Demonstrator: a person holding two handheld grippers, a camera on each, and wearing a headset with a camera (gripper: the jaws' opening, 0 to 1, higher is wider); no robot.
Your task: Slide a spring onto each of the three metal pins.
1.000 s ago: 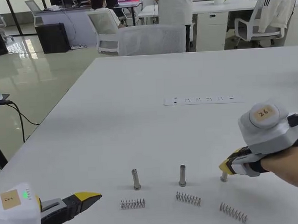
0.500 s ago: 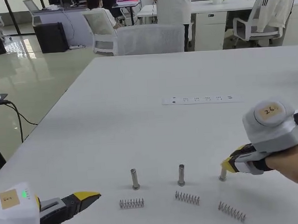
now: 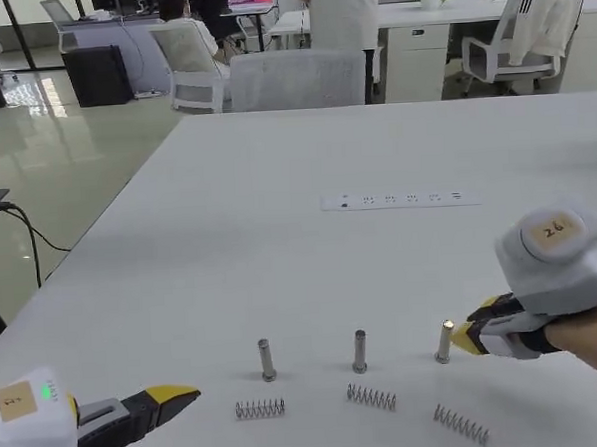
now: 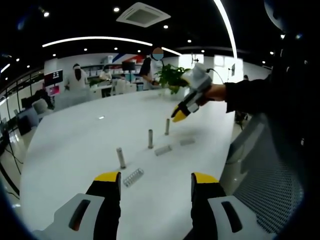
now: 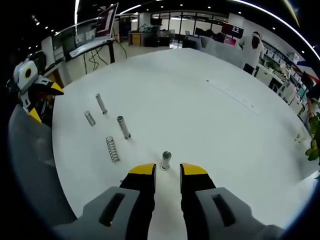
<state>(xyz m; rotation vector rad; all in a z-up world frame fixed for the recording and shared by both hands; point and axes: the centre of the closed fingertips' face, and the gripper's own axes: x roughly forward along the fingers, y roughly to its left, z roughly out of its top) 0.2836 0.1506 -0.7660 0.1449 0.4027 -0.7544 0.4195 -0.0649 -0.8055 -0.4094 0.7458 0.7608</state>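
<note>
Right tongs (image 5: 167, 171) ajar, pin (image 5: 165, 159) seemingly untouched

3 grey metal pins are standing upright in a row across the lower middle of the head view: the left pin (image 3: 267, 359), the middle pin (image 3: 359, 350) and the right pin (image 3: 444, 342), all bare. 3 coiled springs are lying flat on the white bench (image 3: 279, 235) just below them: the left spring (image 3: 260, 410), the middle spring (image 3: 372, 397) and the right spring (image 3: 460, 424), each apart from its pin.
</note>
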